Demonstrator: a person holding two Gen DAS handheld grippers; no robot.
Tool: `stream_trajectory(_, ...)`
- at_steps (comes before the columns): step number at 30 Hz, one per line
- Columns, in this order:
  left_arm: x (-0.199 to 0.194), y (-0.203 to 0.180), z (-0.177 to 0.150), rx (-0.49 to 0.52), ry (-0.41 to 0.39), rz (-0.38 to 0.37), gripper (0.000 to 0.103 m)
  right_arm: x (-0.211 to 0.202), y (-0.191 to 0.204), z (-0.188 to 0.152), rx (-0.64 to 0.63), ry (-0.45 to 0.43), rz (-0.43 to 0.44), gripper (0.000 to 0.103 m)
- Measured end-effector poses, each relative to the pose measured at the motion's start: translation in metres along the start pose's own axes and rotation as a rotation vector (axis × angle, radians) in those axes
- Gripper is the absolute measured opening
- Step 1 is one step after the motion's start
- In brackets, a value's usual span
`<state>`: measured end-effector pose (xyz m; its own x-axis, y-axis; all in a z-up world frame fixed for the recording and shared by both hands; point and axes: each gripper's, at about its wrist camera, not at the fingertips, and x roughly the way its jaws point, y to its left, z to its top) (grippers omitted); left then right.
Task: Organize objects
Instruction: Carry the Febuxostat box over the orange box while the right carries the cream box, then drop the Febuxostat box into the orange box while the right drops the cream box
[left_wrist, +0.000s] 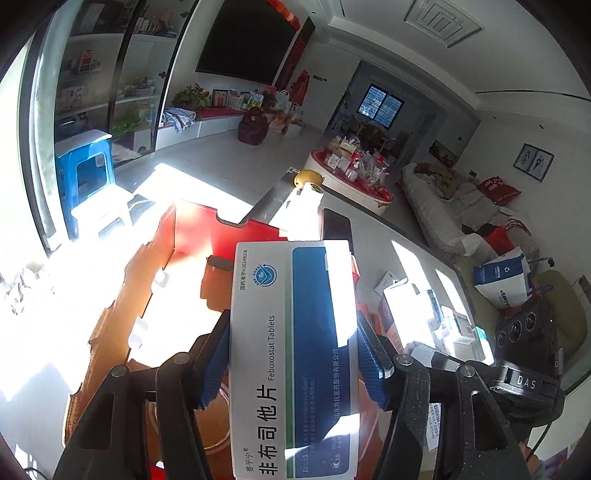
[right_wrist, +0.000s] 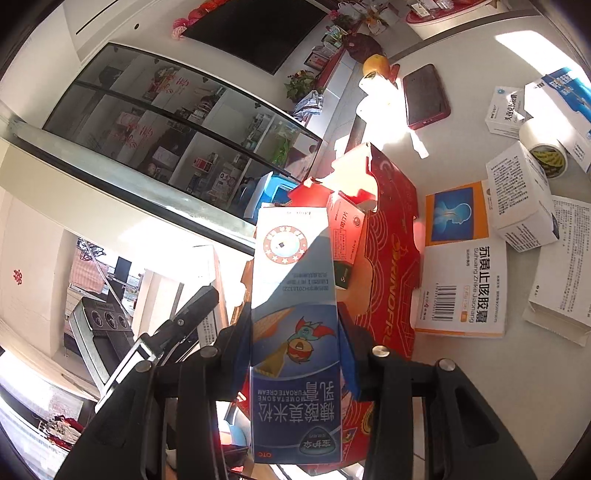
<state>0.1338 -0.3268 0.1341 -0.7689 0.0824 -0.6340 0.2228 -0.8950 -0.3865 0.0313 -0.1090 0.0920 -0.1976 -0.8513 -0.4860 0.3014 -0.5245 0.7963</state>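
A white-and-blue cardboard tablet box (left_wrist: 291, 354) is held above an open red cardboard carton (left_wrist: 221, 236), in which a small red medicine box (right_wrist: 345, 230) is lodged, while white medicine boxes (right_wrist: 461, 258) are spread on the white tabletop (right_wrist: 461, 74) right of it

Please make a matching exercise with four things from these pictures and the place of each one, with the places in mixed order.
Things:
1. Febuxostat box
2. Mometasone cream box
3. Phone
4. Tape roll

Places:
a. flat on the white table, screen up
b. in the right tool
c. in the left tool
d. among the white boxes

Pairs: 1-c, 2-b, 3-a, 4-d
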Motion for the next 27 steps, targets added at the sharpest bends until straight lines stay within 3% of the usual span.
stream_trajectory(4, 0.023, 0.025, 0.002, -0.069, 0.039, 0.069, 0.066, 0.033, 0.003, 0.020, -0.003, 0.017, -0.031, 0.041)
stream_trajectory(6, 0.032, 0.031, 0.000, -0.087, 0.054, 0.080, 0.066, 0.047, -0.002, 0.028, 0.006, 0.040, -0.056, 0.051)
stream_trajectory(7, 0.036, 0.033, -0.002, -0.089, 0.062, 0.088, 0.069, 0.053, -0.005, 0.031, 0.018, 0.056, -0.058, 0.067)
stream_trajectory(8, 0.039, 0.033, -0.003, -0.089, 0.068, 0.092, 0.078, 0.055, -0.007, 0.032, 0.031, 0.065, -0.045, 0.070)
stream_trajectory(11, 0.040, 0.034, -0.008, -0.098, 0.065, 0.104, 0.090, 0.043, -0.002, 0.025, 0.018, 0.063, -0.043, 0.076)
stream_trajectory(16, 0.024, 0.035, -0.020, -0.112, -0.013, 0.081, 0.096, 0.000, 0.000, -0.018, -0.016, 0.063, 0.054, 0.081)
stream_trajectory(19, 0.014, 0.035, -0.024, -0.119, -0.082, 0.057, 0.099, -0.009, -0.001, -0.045, 0.009, 0.109, 0.133, 0.081)
stream_trajectory(22, 0.004, 0.038, -0.025, -0.165, -0.142, 0.017, 0.103, 0.007, -0.001, -0.057, 0.045, 0.181, 0.189, 0.082)
stream_trajectory(25, -0.006, 0.042, -0.025, -0.222, -0.187, 0.014, 0.103, 0.020, -0.001, -0.052, 0.098, 0.190, 0.242, 0.085)
stream_trajectory(27, -0.010, 0.045, -0.027, -0.235, -0.206, 0.020, 0.103, 0.034, -0.001, -0.047, 0.152, 0.217, 0.322, 0.087)
